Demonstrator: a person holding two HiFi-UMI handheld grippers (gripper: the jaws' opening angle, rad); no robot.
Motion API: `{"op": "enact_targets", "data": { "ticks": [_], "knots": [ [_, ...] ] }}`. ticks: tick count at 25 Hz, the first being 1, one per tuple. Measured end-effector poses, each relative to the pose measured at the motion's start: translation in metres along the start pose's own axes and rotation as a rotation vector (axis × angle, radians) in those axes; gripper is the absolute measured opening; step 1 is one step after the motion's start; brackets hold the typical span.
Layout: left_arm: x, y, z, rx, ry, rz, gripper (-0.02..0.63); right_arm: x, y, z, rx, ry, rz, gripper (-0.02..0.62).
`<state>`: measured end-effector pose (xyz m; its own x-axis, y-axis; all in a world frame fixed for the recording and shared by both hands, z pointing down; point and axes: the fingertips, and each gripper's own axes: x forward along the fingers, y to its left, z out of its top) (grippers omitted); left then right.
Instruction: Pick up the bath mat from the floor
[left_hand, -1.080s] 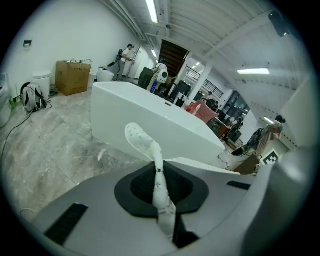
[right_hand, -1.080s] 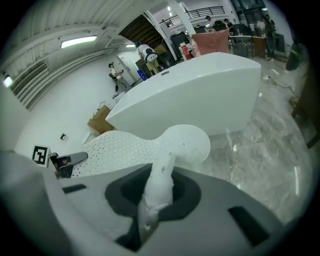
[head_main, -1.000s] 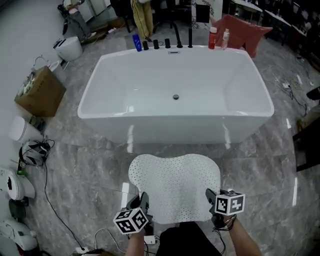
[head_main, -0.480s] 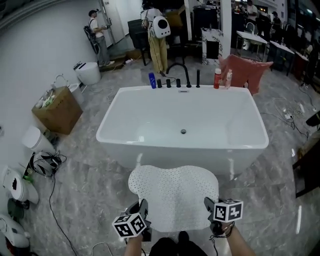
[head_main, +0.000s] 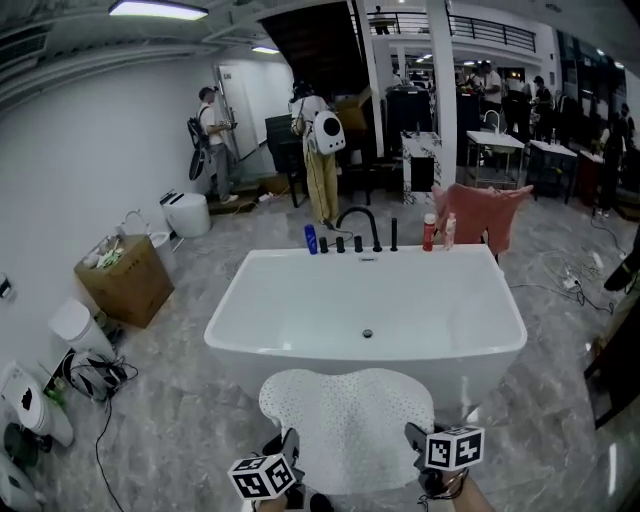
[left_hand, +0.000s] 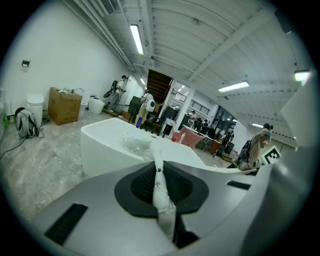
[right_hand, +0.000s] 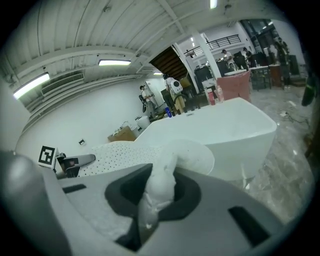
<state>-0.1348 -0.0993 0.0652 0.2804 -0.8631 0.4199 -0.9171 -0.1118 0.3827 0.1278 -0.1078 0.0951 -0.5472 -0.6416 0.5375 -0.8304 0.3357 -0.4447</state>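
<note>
The white perforated bath mat (head_main: 350, 425) hangs spread out in the air in front of the bathtub, held by its two near corners. My left gripper (head_main: 288, 450) is shut on the mat's left corner; the left gripper view has a pinched fold of mat (left_hand: 160, 192) between the jaws. My right gripper (head_main: 418, 446) is shut on the right corner, and in the right gripper view the bunched mat (right_hand: 157, 187) sits between its jaws, with the dotted sheet stretching left toward the other gripper (right_hand: 75, 162).
A white freestanding bathtub (head_main: 365, 335) stands just beyond the mat, bottles (head_main: 430, 232) and black taps on its far rim. A cardboard box (head_main: 125, 280), a bin and cables lie at the left wall. People stand at the back. A pink chair (head_main: 490, 215) is behind the tub.
Both grippers have risen with the mat, which now hangs off the floor before the tub. The head view has tilted up, showing more of the room behind.
</note>
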Motion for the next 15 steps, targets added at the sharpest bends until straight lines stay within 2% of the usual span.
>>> {"op": "enact_targets", "data": {
  "ticks": [6,15],
  "knots": [
    [-0.001,-0.008,0.027,0.023,-0.050,-0.046,0.023,-0.012,0.009,0.025,-0.008,-0.079,-0.016,0.031],
    [-0.002,-0.022,0.054,0.049,-0.084,-0.103,0.023,-0.016,0.031,0.051,-0.080,-0.140,-0.047,0.029]
  ]
}}
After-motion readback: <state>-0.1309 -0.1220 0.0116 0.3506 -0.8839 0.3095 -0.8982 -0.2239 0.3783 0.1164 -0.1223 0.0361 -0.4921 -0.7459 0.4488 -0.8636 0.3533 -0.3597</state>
